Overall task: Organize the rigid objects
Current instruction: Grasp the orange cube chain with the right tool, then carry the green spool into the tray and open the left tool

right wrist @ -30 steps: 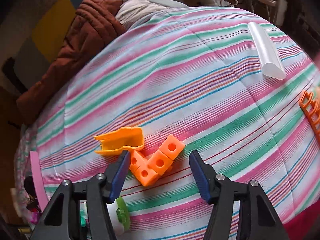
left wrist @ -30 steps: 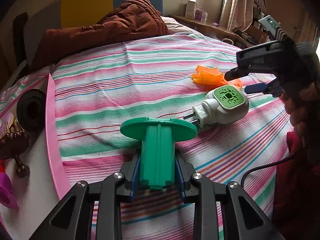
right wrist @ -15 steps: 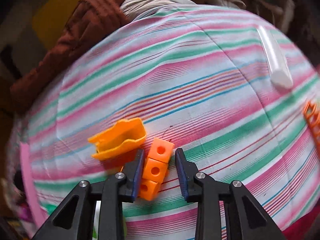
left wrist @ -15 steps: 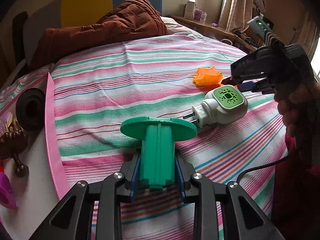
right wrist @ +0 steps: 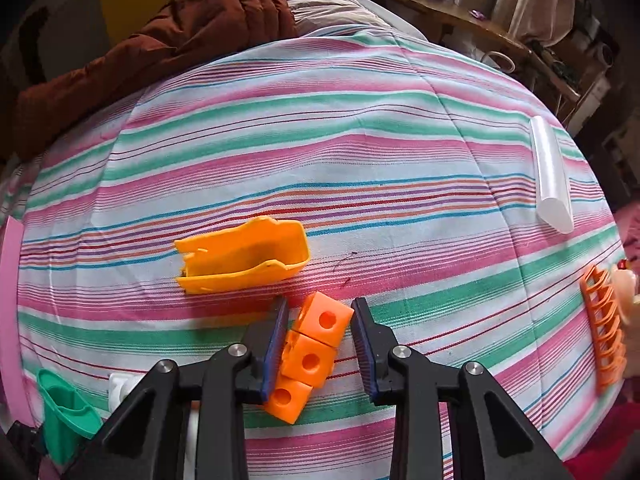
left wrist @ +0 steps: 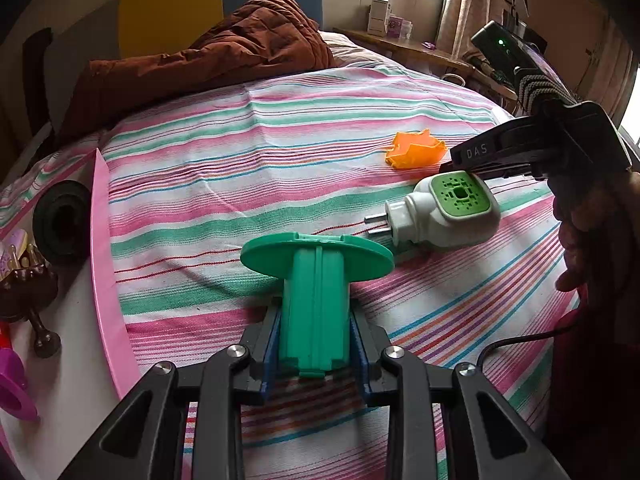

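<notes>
on the striped bed (right wrist: 360, 152), the right claw (right wrist: 320, 344) pointed steeply down around a chain of orange cubes (right wrist: 310, 354); its jaws had just been closing, the left pad against the cubes and a gap showing at the right pad, so a firm grip could not be told. an orange scoop-shaped piece (right wrist: 244, 256) lay just beyond the chain. the left claw (left wrist: 316, 344) was clamped narrow on the stem of a green flanged piece (left wrist: 316, 280). a white and green plug-in device (left wrist: 448, 212) lay between the claws, and a white tube (right wrist: 550, 176) lay far right.
</notes>
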The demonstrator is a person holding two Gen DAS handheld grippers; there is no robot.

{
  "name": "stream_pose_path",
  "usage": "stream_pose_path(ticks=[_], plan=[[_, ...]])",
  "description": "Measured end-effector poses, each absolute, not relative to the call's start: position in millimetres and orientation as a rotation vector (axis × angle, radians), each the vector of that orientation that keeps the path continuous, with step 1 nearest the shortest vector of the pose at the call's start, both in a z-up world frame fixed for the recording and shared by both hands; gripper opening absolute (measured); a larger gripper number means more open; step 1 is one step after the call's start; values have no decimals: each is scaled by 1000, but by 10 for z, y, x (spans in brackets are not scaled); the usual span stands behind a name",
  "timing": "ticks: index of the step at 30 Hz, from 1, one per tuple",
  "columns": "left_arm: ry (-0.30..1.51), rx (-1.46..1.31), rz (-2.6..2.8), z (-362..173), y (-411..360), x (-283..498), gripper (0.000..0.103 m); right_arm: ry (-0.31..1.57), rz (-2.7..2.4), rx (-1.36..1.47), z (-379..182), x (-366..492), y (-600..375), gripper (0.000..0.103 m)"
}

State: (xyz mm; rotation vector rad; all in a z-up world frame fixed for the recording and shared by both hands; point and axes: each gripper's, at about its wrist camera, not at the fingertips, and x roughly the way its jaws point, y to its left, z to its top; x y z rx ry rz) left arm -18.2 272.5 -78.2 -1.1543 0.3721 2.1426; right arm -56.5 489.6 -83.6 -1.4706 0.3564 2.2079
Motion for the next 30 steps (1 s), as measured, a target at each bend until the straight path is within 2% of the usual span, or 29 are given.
stream_pose_path(ticks=[8,17,30], plan=[[379,-1147,2156,-796,2766,-159,29,354,2212,-1473,-840,-482,4948,31],[397,-1142,2176,-730,2713,-64,29,262,2228,-1475,-817,-466,4798,31],[321,-1023,2227,-244,2415,123,29,205,2250,-1454,-798,-431,4720,31]])
